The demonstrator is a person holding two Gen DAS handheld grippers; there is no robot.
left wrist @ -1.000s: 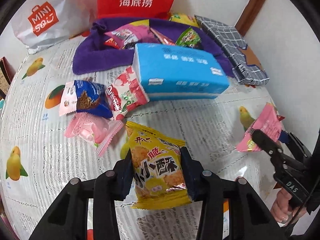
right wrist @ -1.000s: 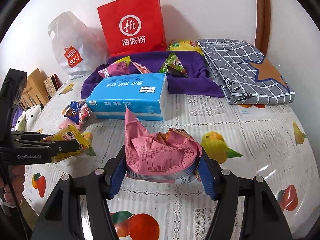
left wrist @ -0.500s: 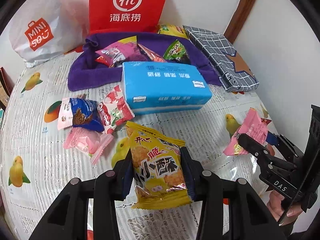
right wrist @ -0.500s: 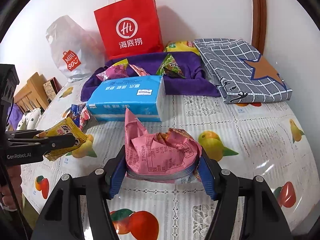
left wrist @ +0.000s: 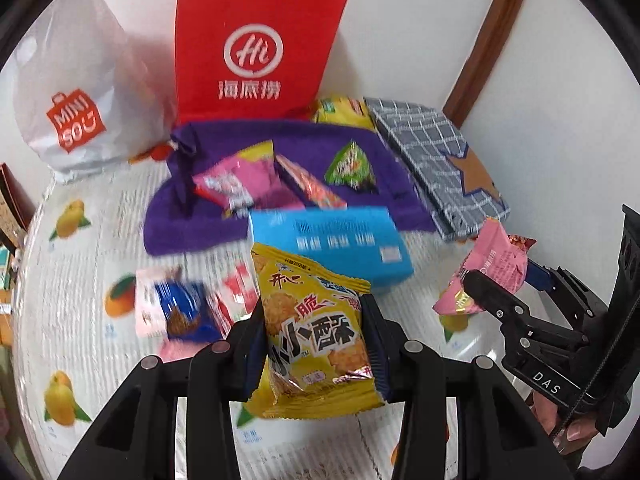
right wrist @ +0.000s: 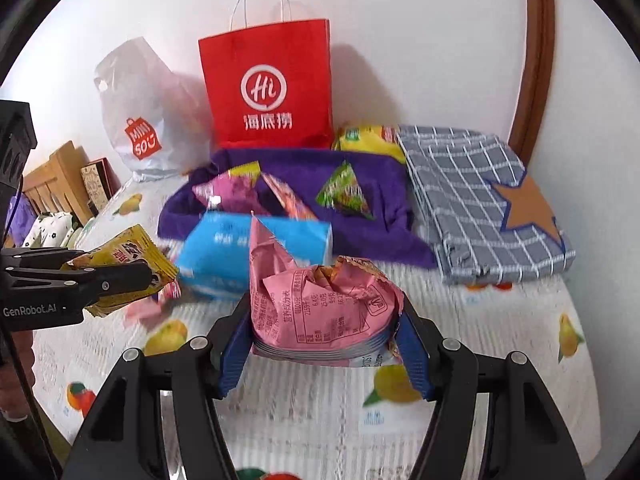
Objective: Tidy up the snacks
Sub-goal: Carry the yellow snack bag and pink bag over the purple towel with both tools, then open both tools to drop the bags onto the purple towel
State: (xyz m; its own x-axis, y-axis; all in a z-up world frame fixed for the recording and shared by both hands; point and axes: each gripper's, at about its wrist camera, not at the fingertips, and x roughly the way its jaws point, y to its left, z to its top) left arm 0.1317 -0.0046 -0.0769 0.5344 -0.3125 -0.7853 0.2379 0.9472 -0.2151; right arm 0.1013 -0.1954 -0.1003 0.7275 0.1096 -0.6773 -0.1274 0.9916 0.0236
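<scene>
Both packets (left wrist: 316,332) (right wrist: 320,312) higher above table (right wrist: 500,340)

table (right wrist: 500,320), fruit-print cloth | on it: purple towel (right wrist: 372,184), tissue pack (right wrist: 224,256), checked cloth (right wrist: 472,184)

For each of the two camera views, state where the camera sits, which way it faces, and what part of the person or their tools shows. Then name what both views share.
Left wrist: on the left tool, looking forward and down over its yellow snack packet; right tool and a hand show.
Right wrist: on the right tool, over its pink snack packet; left tool shows.
Shared: red paper bag, blue tissue pack, purple cloth.
</scene>
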